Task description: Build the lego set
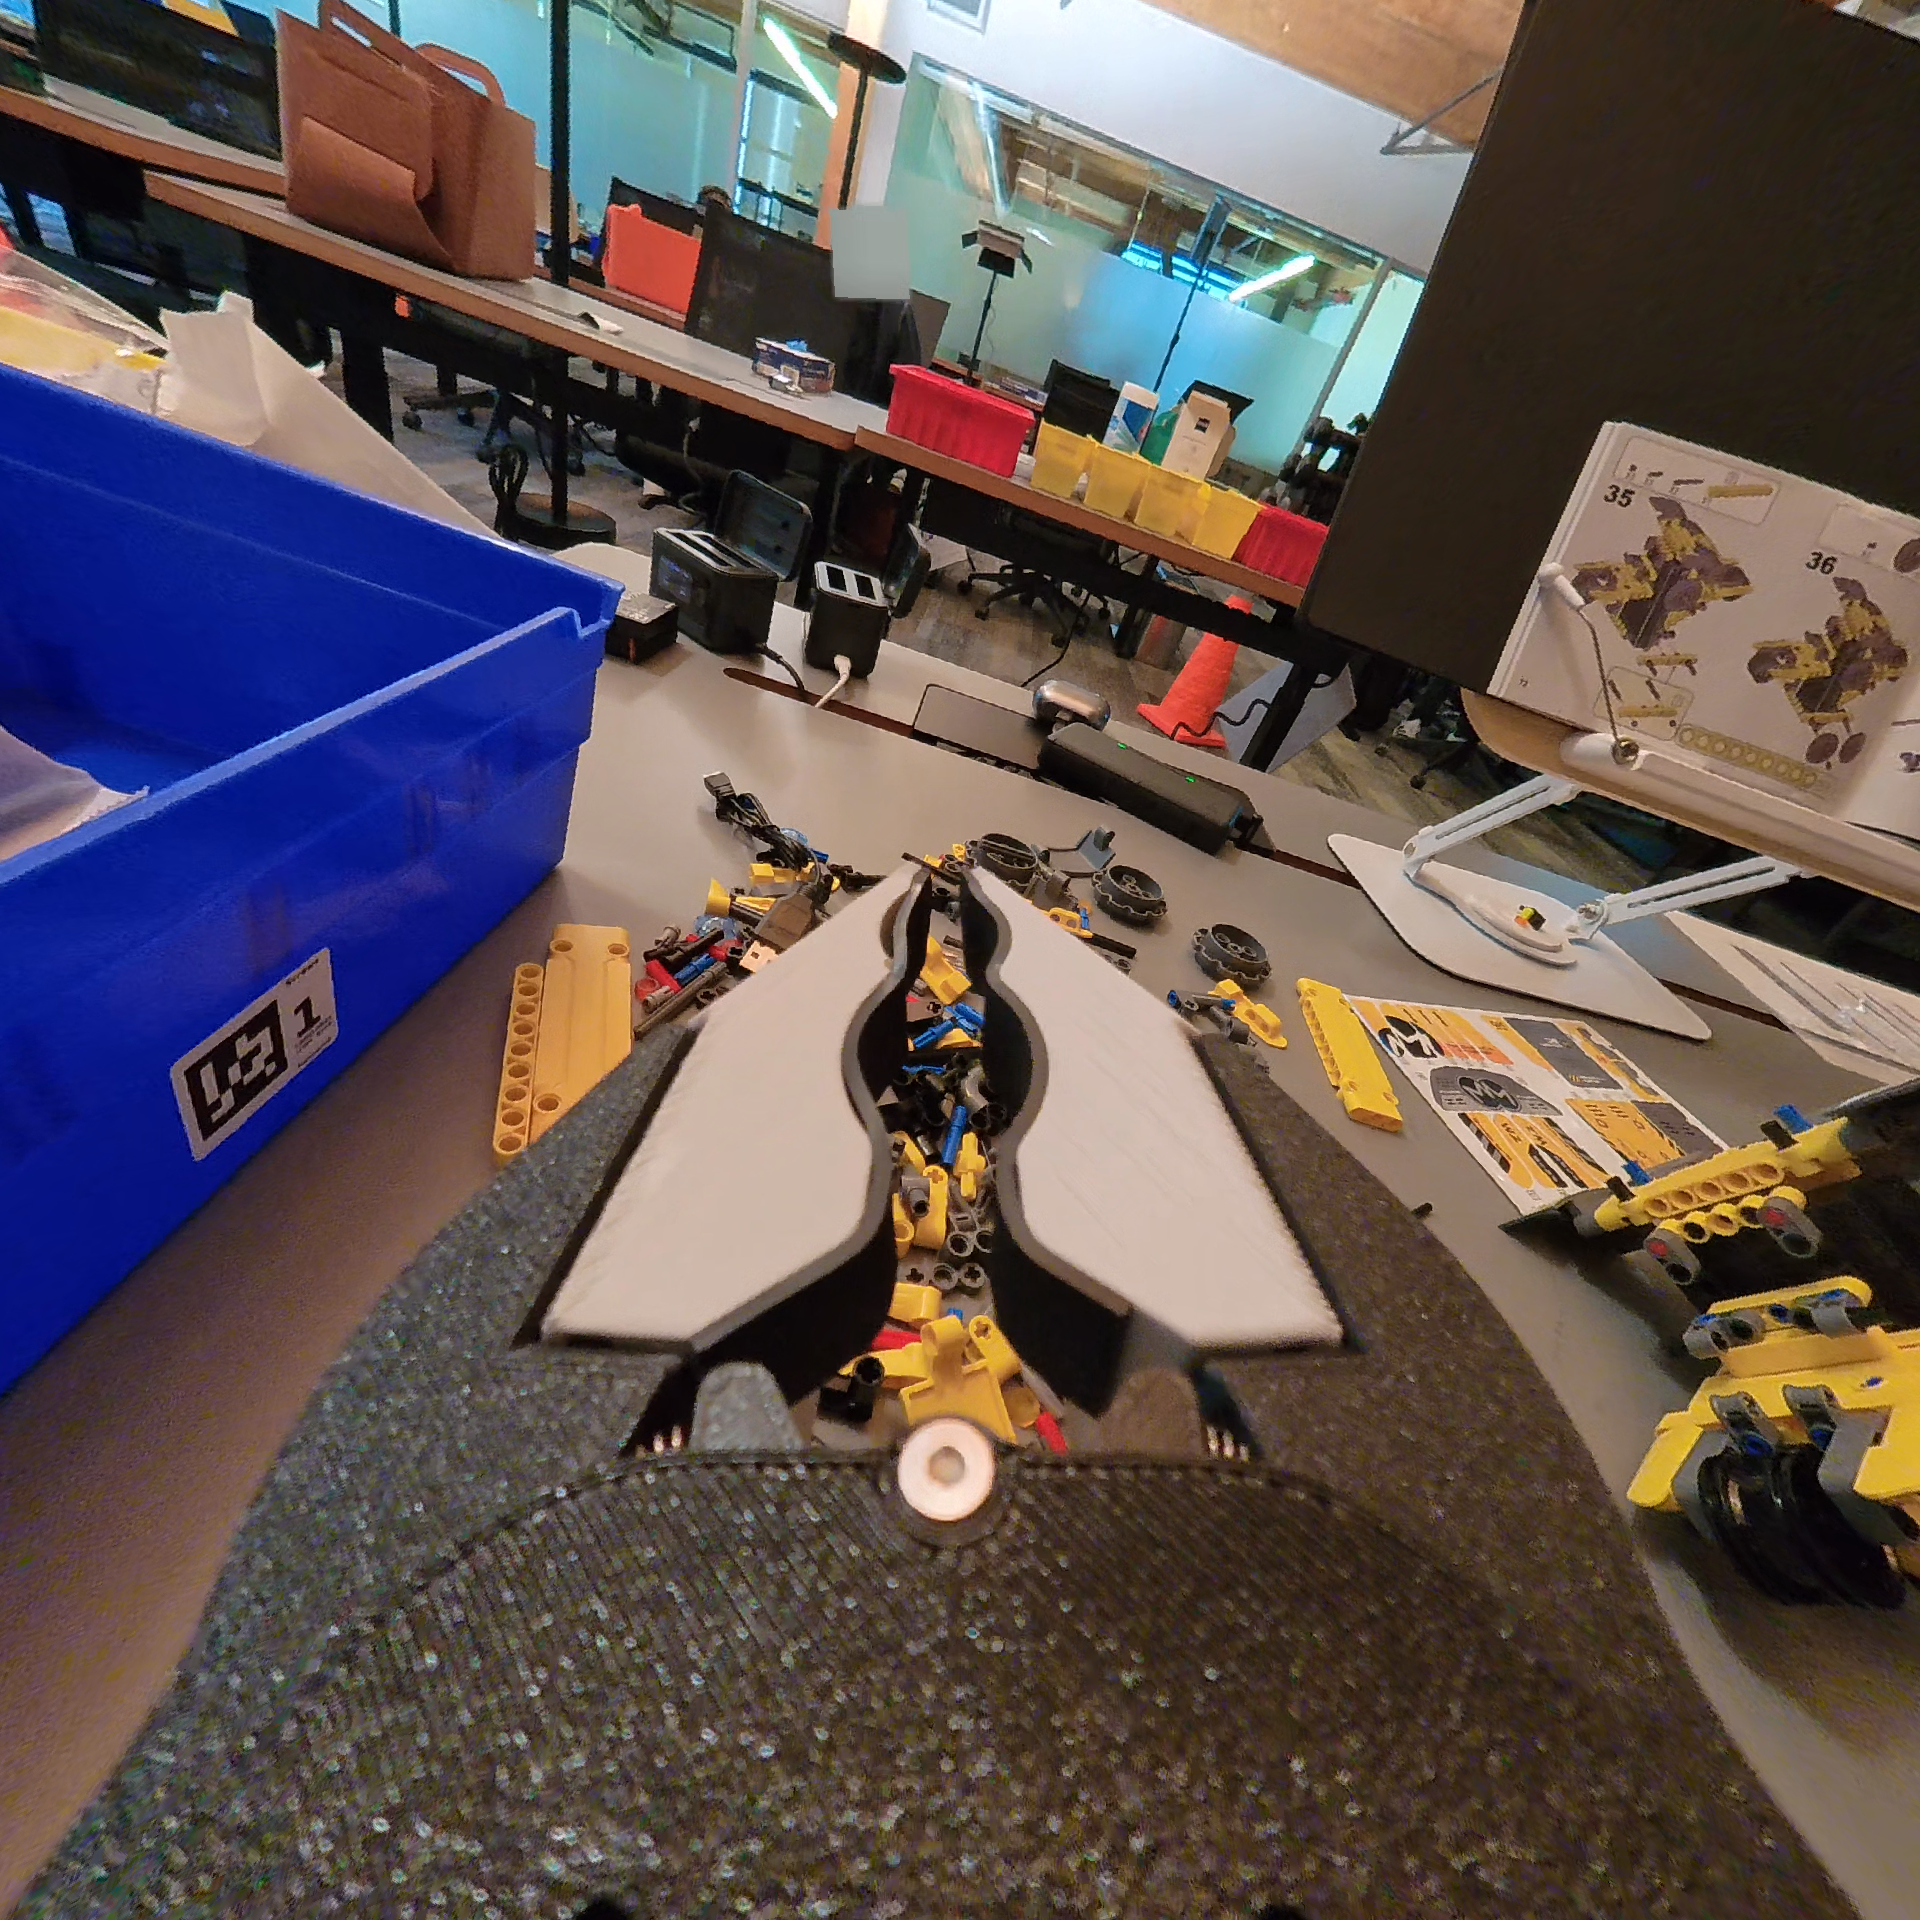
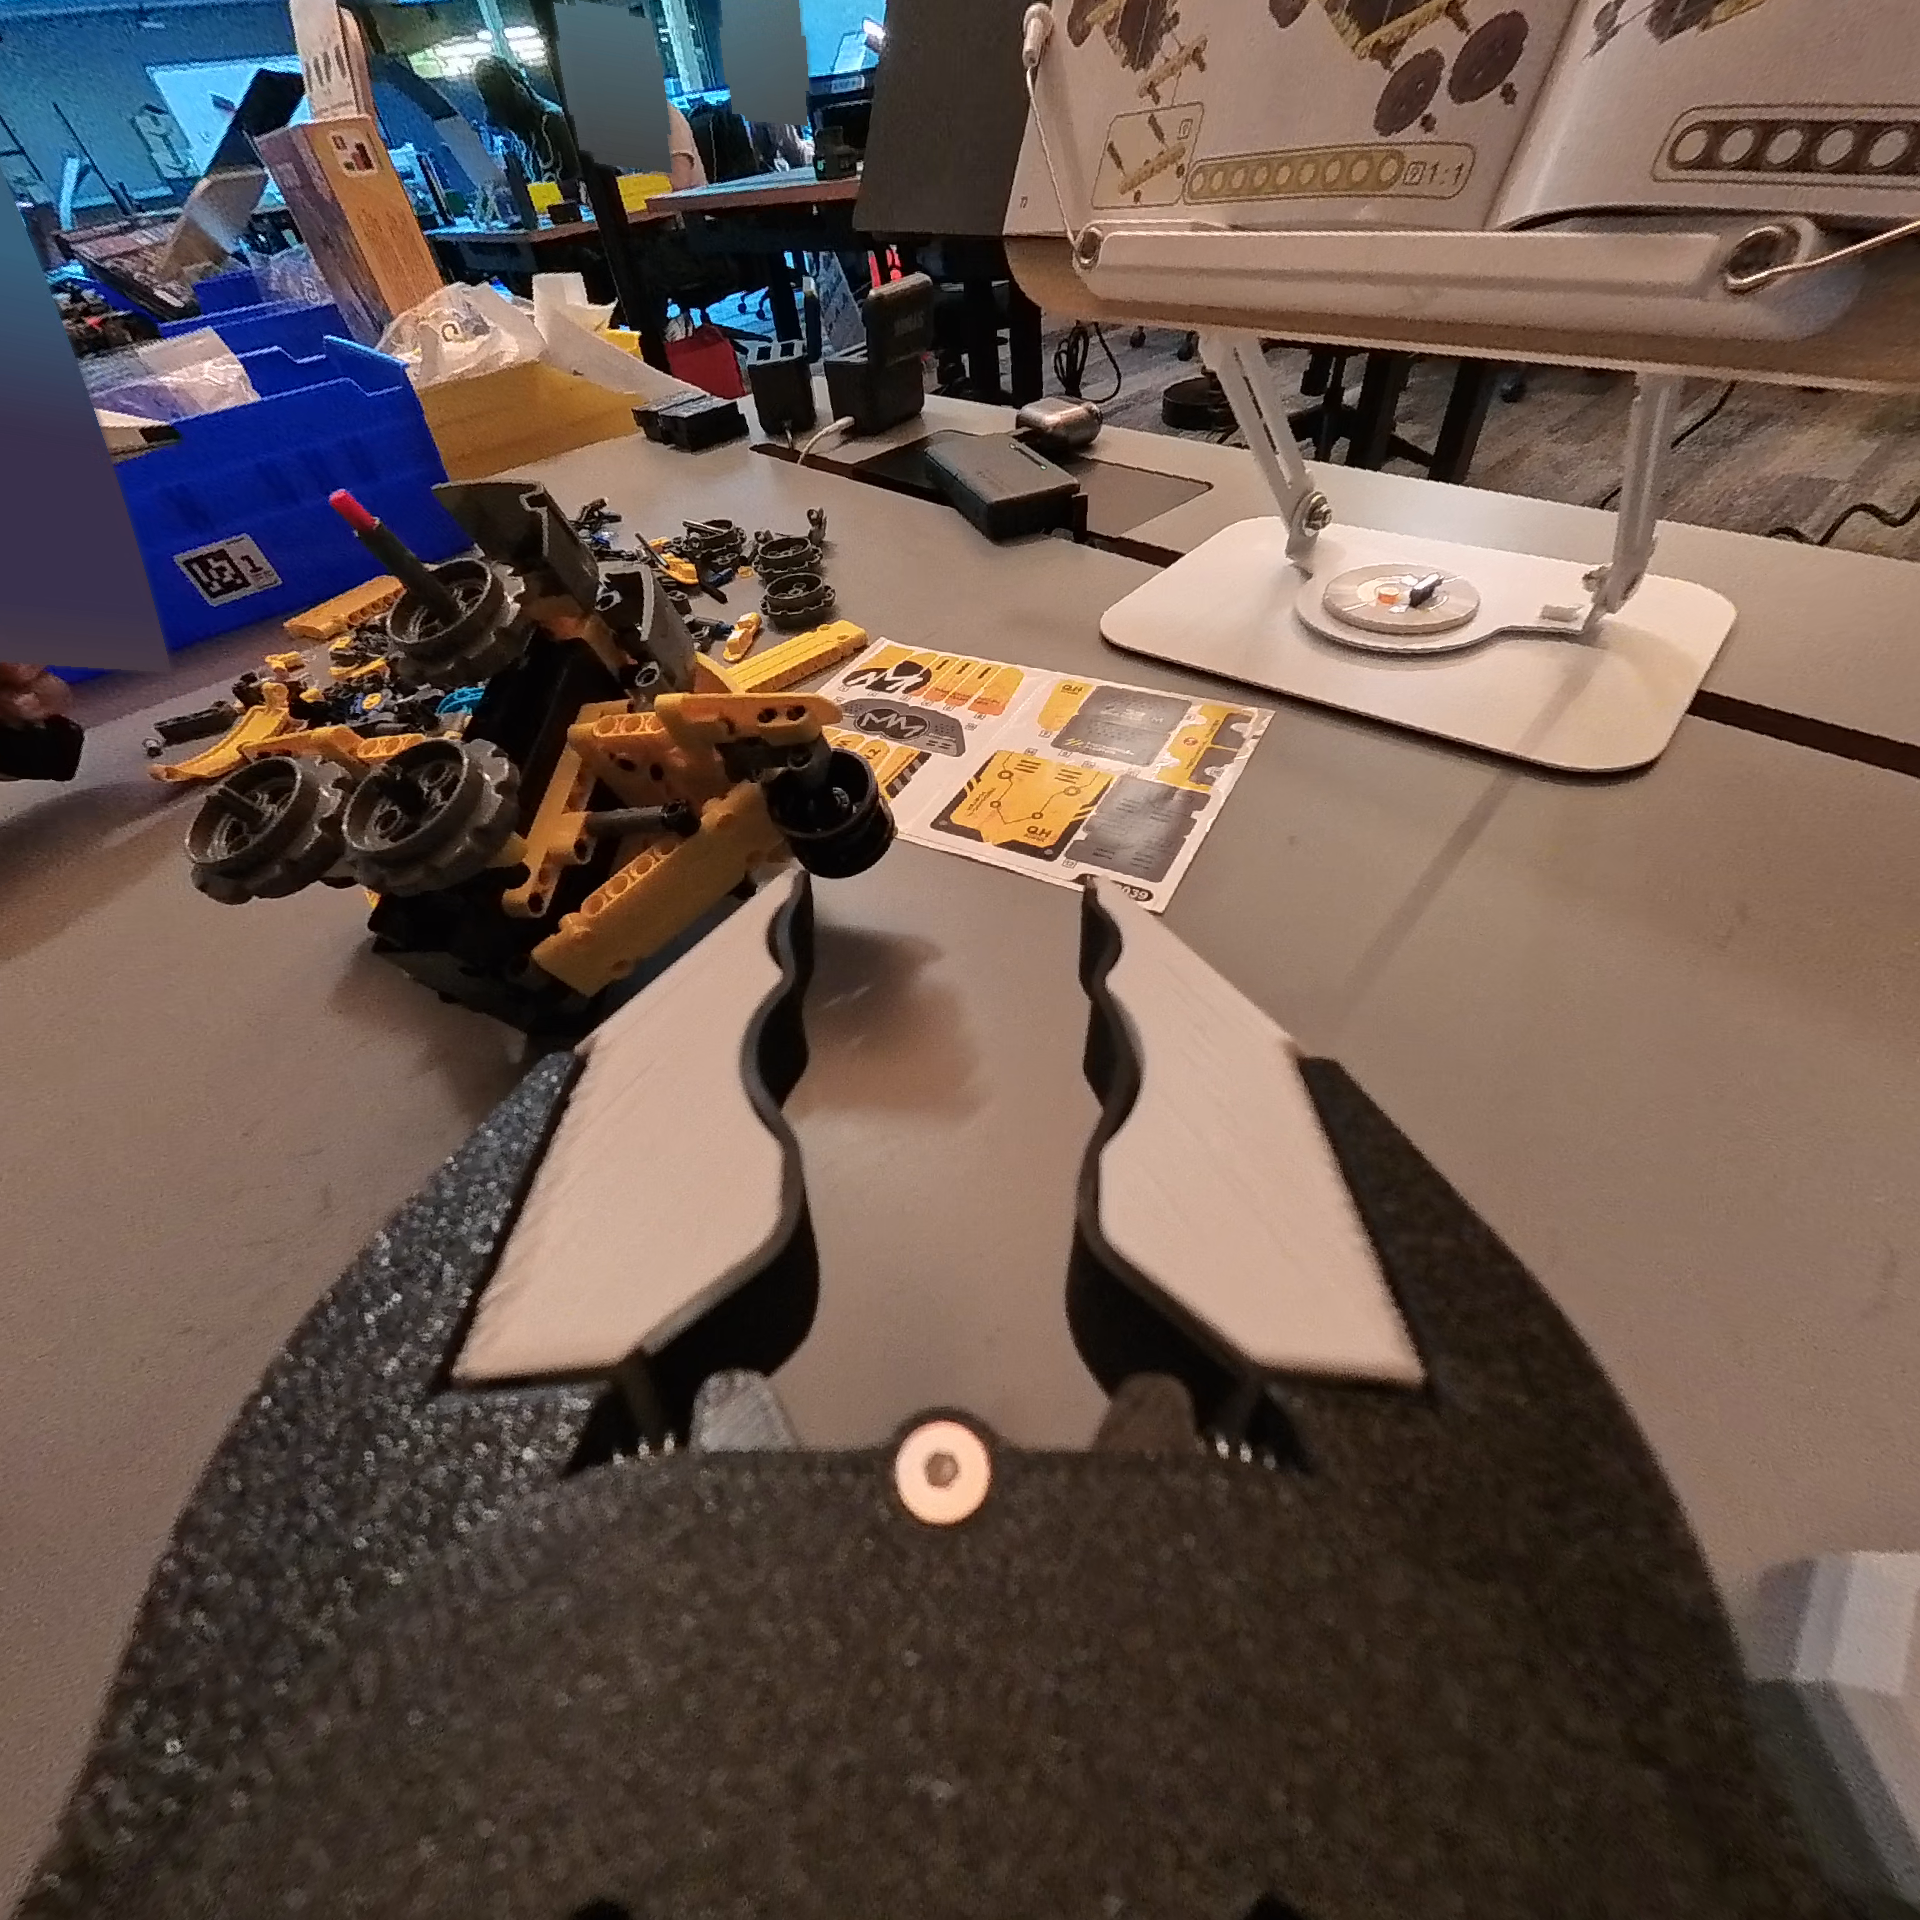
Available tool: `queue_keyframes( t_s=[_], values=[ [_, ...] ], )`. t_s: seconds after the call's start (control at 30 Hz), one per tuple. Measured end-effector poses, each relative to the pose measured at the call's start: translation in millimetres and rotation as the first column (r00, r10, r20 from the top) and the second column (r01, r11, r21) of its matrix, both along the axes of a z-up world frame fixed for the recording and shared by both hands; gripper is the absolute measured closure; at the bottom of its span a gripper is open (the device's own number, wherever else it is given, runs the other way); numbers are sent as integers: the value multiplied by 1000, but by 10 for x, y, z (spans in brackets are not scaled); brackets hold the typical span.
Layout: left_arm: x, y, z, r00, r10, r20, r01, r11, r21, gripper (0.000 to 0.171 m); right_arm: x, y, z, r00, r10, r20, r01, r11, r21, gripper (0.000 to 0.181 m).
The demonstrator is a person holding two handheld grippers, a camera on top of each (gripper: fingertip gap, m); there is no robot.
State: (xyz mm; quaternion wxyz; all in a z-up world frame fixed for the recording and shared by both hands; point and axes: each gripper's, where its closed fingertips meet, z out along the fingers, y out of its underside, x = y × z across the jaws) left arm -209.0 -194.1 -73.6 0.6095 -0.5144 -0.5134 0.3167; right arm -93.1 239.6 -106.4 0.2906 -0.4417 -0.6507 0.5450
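Left wrist view: left claw [image 1: 943,883], nearly closed and empty, hangs over one loose-parts pile [image 1: 940,1122]; right claw [image 2: 943,904], open and empty, sits just beside one tipped yellow model [image 2: 540,790] mid-tabletop [image 2: 1455,1039].

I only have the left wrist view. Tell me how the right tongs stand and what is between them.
Observer: The right tongs are open, with only the bare grey table between them.
Operator: Report what lies nearest them.
Observer: The yellow and black model lies tipped over just ahead on their left, its small black wheel close to their left tip.
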Motion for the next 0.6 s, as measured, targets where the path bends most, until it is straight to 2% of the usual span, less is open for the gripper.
queue_keyframes(
  t_s=[0.6],
  values=[
    [-4,31,-6,1000,-22,4,22,1000,13,165,0,-14,-9,1000,6,4,-6,1000,6,131]
  ],
)
